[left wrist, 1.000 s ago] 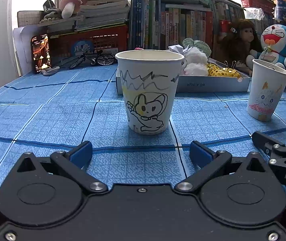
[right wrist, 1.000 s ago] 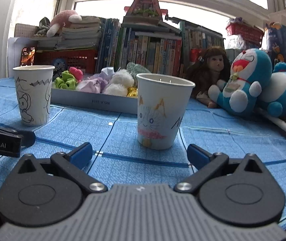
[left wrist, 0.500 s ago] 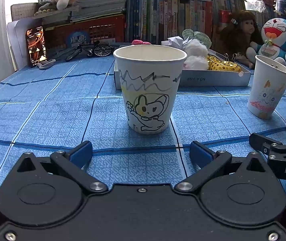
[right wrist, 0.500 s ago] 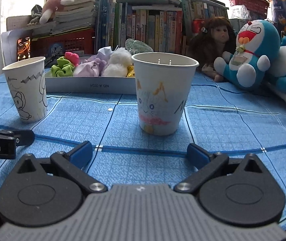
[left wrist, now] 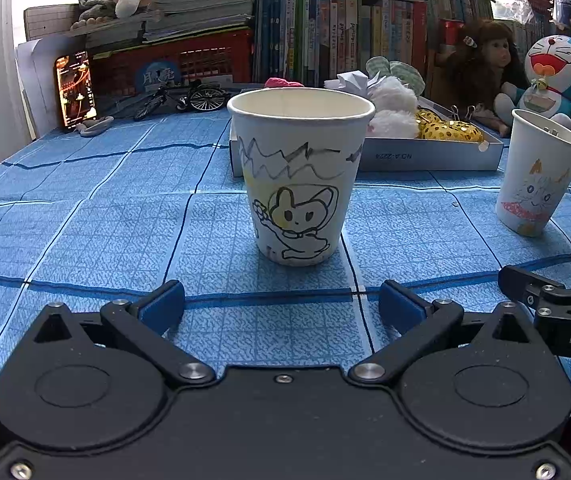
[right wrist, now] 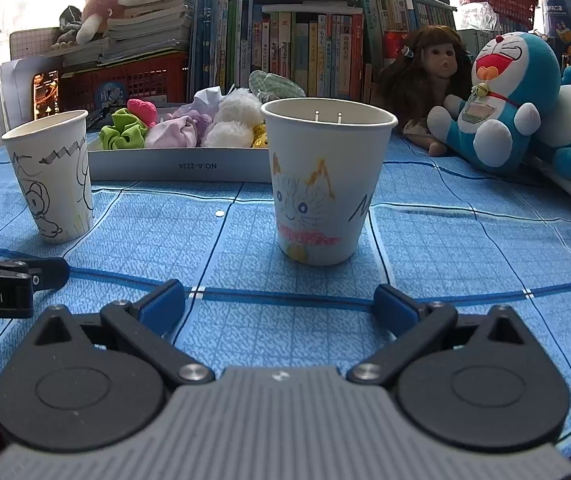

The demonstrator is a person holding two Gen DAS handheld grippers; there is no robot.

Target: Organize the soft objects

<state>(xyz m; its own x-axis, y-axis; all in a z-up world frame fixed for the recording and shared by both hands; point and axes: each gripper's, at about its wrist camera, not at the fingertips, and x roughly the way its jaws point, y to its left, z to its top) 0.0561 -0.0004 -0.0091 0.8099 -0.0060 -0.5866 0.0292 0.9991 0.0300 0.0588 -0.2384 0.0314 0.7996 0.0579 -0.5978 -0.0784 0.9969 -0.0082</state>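
A shallow grey tray [right wrist: 173, 166] at the back of the blue mat holds soft things: a green scrunchie [right wrist: 122, 133], a pink one [right wrist: 143, 111], a lilac cloth [right wrist: 177, 133], white fluff [right wrist: 231, 120]. The tray also shows in the left wrist view [left wrist: 425, 156]. My left gripper [left wrist: 281, 306] is open and empty, facing a paper cup with a rabbit drawing [left wrist: 299, 184]. My right gripper [right wrist: 279, 304] is open and empty, facing a paper cup with a cat drawing [right wrist: 323, 184]. Both hover low over the mat.
A doll [right wrist: 425, 80] and blue plush toys [right wrist: 501, 100] sit at the right rear. Books [right wrist: 285, 52], a red crate [left wrist: 173, 68] and a lit phone [left wrist: 75, 88] line the back. A small toy bicycle [left wrist: 181, 98] stands by the crate.
Both grippers have risen and tilted down slightly, so the cups and tray sit lower in view. Both stay open and empty.
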